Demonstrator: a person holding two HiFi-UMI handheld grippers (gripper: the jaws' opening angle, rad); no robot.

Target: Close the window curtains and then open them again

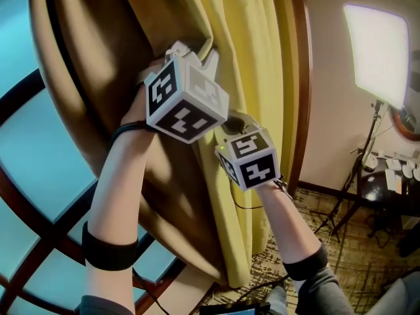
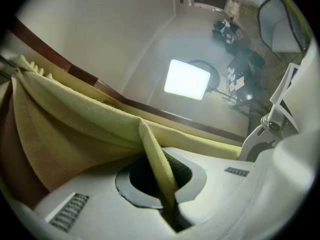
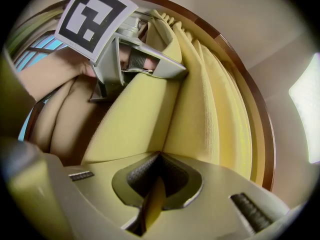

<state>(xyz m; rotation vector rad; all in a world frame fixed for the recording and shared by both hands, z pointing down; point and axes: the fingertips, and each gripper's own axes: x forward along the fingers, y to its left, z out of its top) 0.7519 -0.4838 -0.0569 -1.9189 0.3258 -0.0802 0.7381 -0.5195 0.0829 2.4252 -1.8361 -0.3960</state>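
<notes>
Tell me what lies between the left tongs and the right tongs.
Just a fold of yellow curtain, pinched by the right tongs below and the left tongs above; the right gripper view shows it.

At left, behind curtain (image 1: 256, 38), window (image 1: 39, 149); on curtain's fold, left gripper (image 1: 200, 54) above and just left of right gripper (image 3: 159, 156), both clamped there; far right, lamp (image 1: 380, 51) on stand (image 1: 369, 156)

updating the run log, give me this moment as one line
left claw: shut on yellow curtain | right claw: shut on yellow curtain | window: partly uncovered at left
</notes>
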